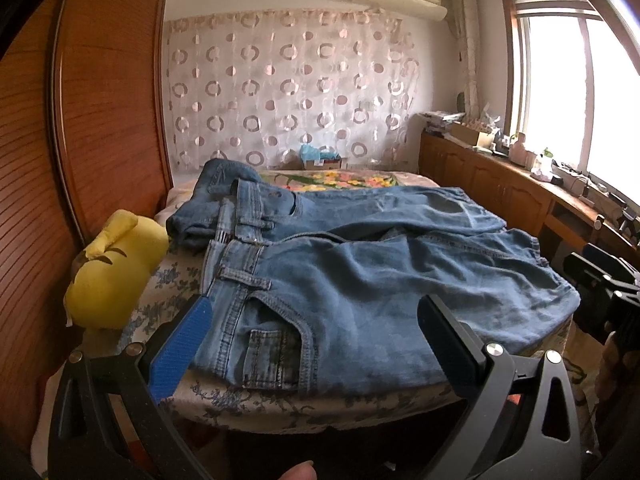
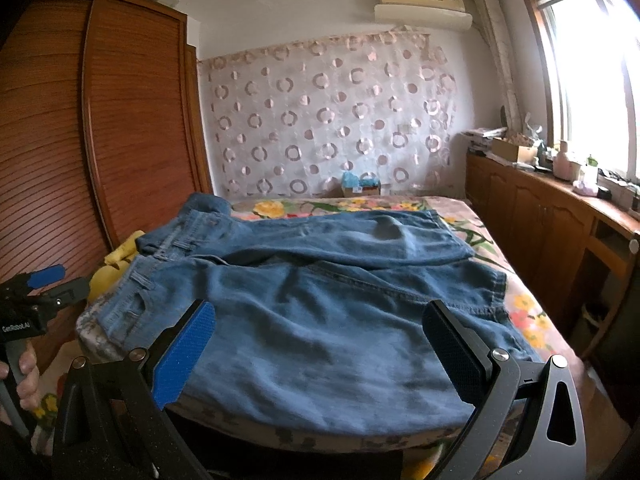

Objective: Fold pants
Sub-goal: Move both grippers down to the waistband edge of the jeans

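The blue jeans [image 1: 360,280] lie flat on the flowery bed [image 2: 532,320], with the waist at the left and the legs going to the right. The left tongs [image 1: 312,316] and the right tongs [image 2: 320,320] are both spread wide at the near edge, holding nothing. A yellow plush toy [image 1: 112,272] sits left of the jeans.
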